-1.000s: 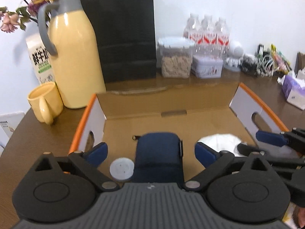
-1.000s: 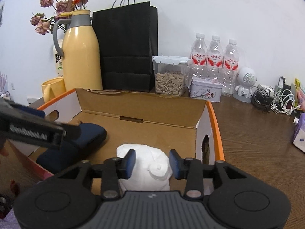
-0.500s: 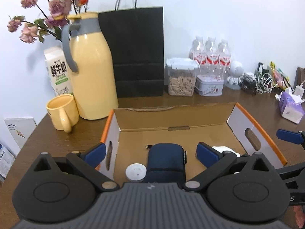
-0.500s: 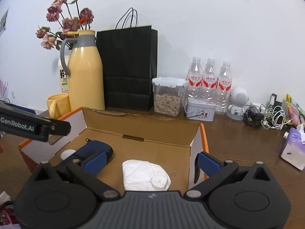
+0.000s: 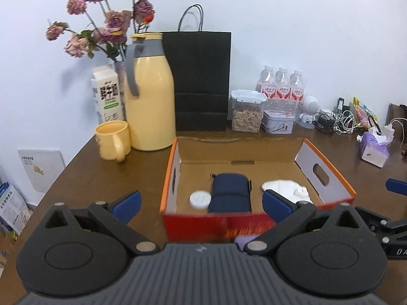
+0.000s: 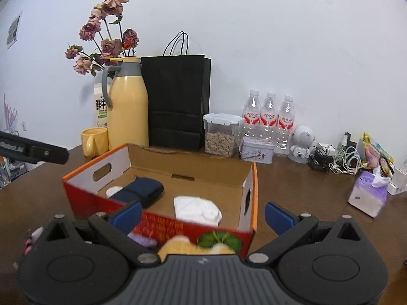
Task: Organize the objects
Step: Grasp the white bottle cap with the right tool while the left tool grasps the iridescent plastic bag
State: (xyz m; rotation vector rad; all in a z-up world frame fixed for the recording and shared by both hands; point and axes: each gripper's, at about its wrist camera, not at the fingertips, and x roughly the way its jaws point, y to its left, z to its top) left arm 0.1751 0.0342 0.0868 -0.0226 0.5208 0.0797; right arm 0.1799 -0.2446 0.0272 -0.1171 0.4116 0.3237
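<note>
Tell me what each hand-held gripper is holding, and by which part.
Nothing. The left hand-held gripper and the right hand-held gripper are both open and empty.

A plain pale wall [image 6: 279,38] rises behind a dark brown wooden table [image 6: 300,193], evenly lit.

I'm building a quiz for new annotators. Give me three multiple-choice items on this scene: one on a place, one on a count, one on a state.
1. Where is the navy pouch?
A. inside the cardboard box
B. beside the yellow mug
C. under the black bag

2. How many water bottles stand by the wall?
A. two
B. three
C. five

3. The right tongs are:
A. shut on the white mask
B. shut on the pouch
C. open, empty

Answers: 1 A, it lies on the box floor between the white disc and white mask. 2 B, three red-labelled bottles. 3 C, blue pads wide apart, nothing between.
</note>
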